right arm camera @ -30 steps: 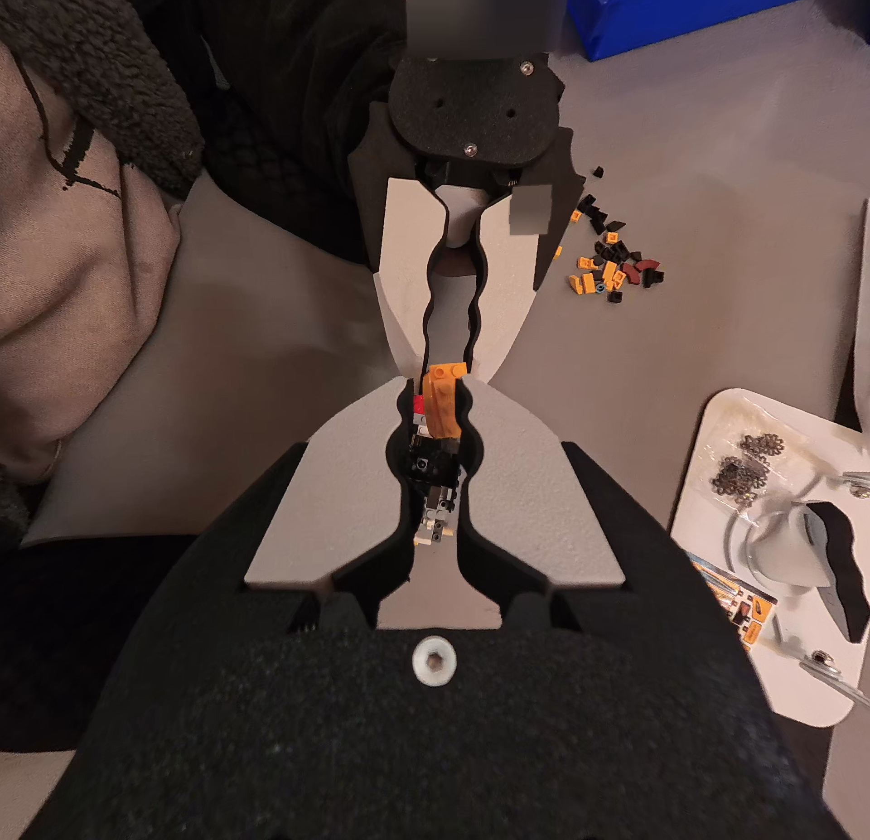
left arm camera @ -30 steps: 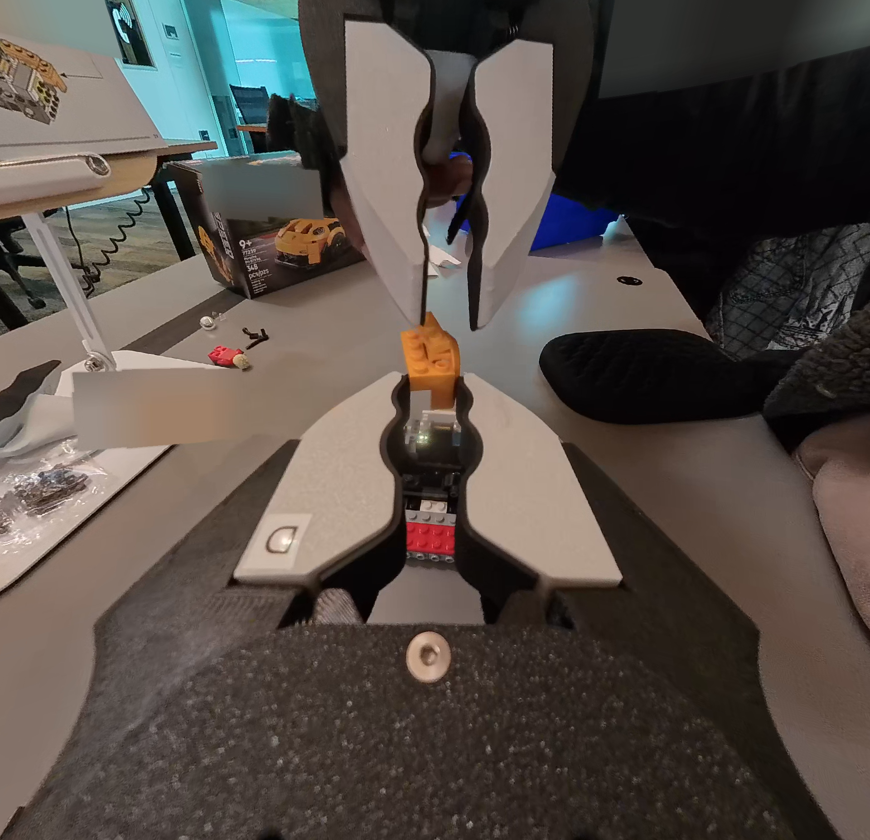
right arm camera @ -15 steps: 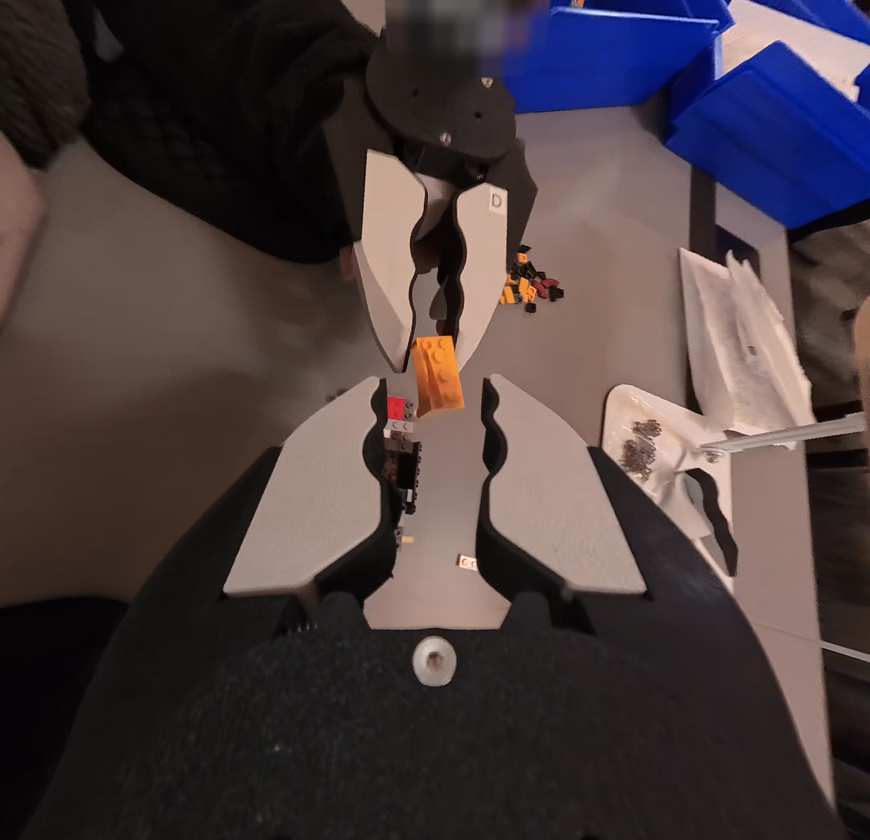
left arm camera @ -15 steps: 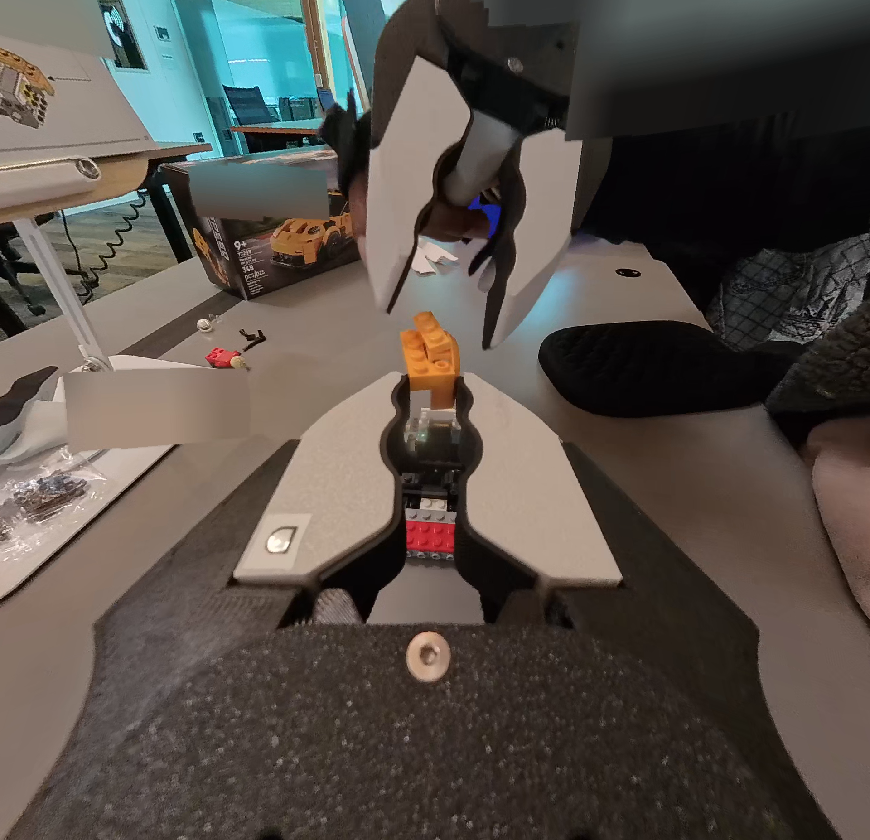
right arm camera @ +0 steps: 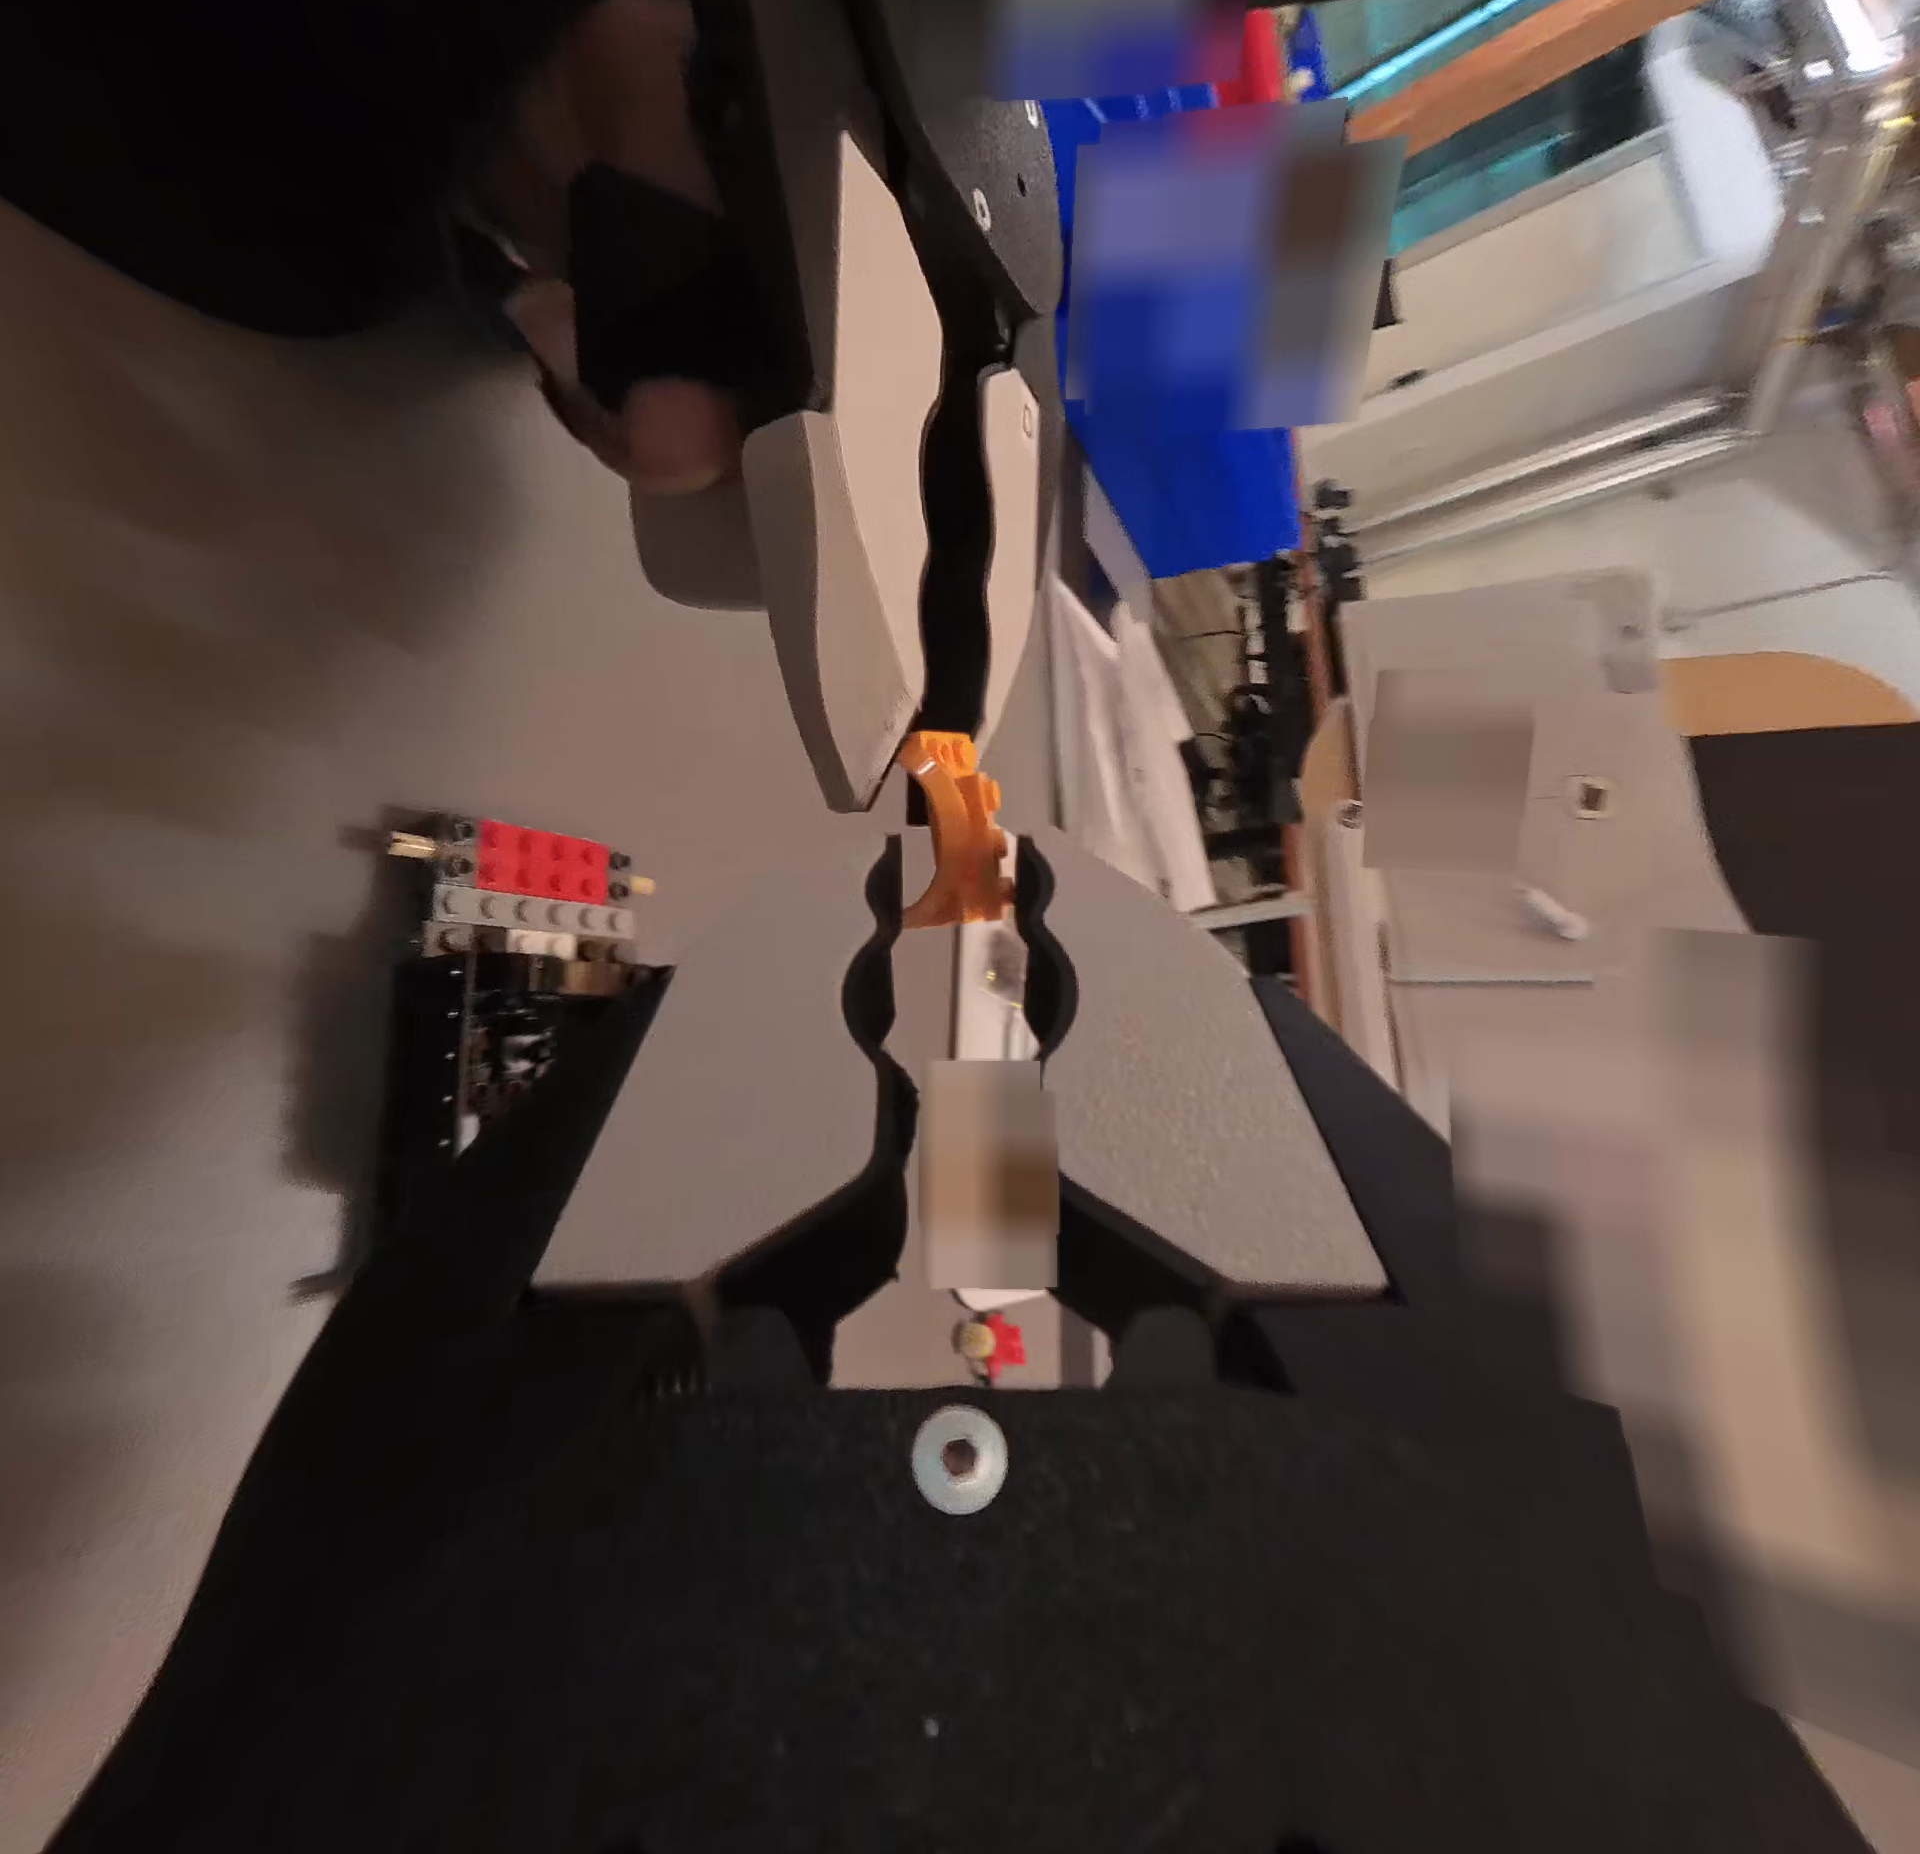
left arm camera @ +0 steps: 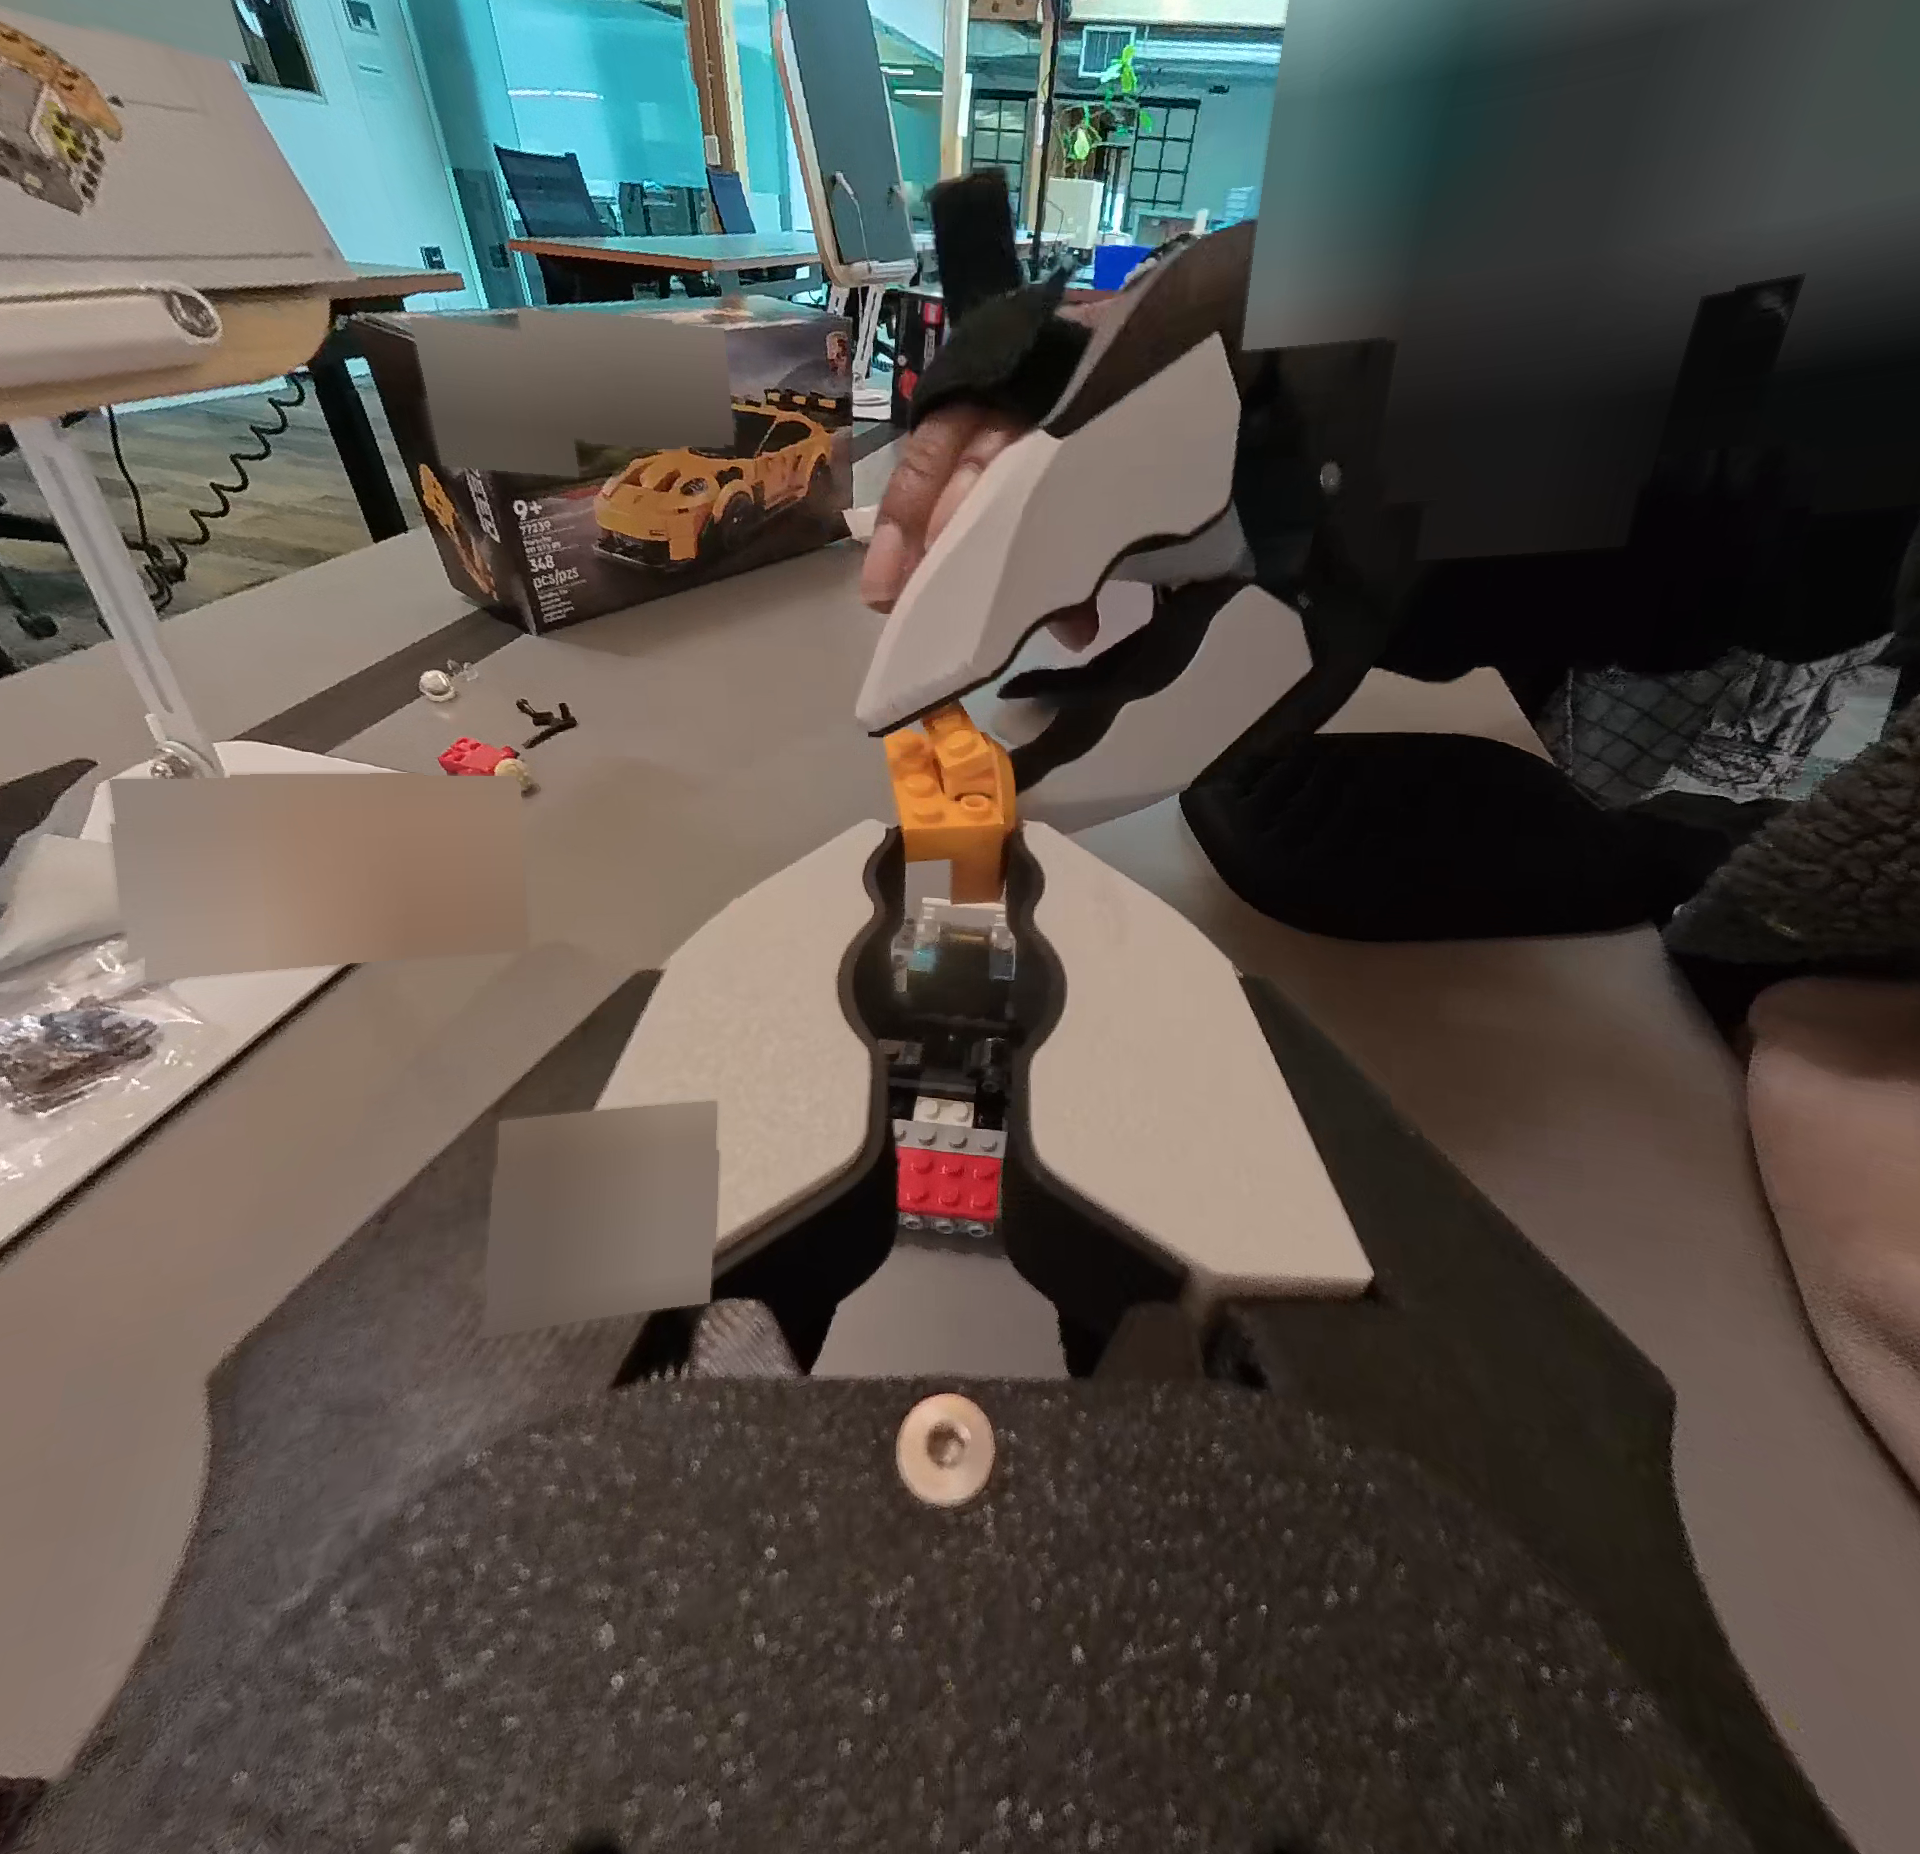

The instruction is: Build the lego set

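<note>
My grey-fingered left gripper (left arm camera: 951,874) pinches a black, grey and red lego build (left arm camera: 948,1077) topped with an orange piece (left arm camera: 951,796), above the grey table (left arm camera: 1403,1025).

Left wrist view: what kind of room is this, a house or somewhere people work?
Probably an open office or lab: glass walls, desks and office chairs stand behind the grey table.
</note>
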The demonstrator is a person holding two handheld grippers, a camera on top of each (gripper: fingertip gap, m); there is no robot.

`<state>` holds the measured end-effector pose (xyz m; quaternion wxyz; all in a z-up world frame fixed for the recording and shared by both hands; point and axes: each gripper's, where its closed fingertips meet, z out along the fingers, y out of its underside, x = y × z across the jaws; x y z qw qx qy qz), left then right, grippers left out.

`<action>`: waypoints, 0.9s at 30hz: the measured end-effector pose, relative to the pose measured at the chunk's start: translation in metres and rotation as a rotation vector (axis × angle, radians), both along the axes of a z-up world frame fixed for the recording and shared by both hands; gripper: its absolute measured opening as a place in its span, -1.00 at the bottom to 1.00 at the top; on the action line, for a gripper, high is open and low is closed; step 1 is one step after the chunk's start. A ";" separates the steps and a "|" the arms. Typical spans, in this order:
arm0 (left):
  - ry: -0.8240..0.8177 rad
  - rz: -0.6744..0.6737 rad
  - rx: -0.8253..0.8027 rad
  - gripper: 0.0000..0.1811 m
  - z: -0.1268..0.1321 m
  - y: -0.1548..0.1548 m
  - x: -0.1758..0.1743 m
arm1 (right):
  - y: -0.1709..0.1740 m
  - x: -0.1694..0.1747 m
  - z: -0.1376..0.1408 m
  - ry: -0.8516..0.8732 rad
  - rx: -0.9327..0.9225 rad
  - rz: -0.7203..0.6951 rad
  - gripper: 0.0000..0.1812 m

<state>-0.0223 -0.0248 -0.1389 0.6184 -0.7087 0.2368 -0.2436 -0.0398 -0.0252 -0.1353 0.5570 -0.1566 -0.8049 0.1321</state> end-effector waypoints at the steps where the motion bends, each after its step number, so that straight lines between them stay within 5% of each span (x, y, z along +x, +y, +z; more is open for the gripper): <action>1: -0.011 0.003 -0.008 -0.80 0.000 0.000 0.000 | 0.001 -0.001 0.001 0.030 0.026 -0.014 -0.79; 11: -0.210 0.012 -0.182 -0.80 0.001 0.002 0.003 | 0.006 0.001 0.002 0.085 0.180 -0.107 -0.83; 27: -0.373 0.041 -0.401 -0.81 -0.019 0.005 0.001 | 0.013 0.001 -0.022 -0.012 0.078 -0.180 -0.85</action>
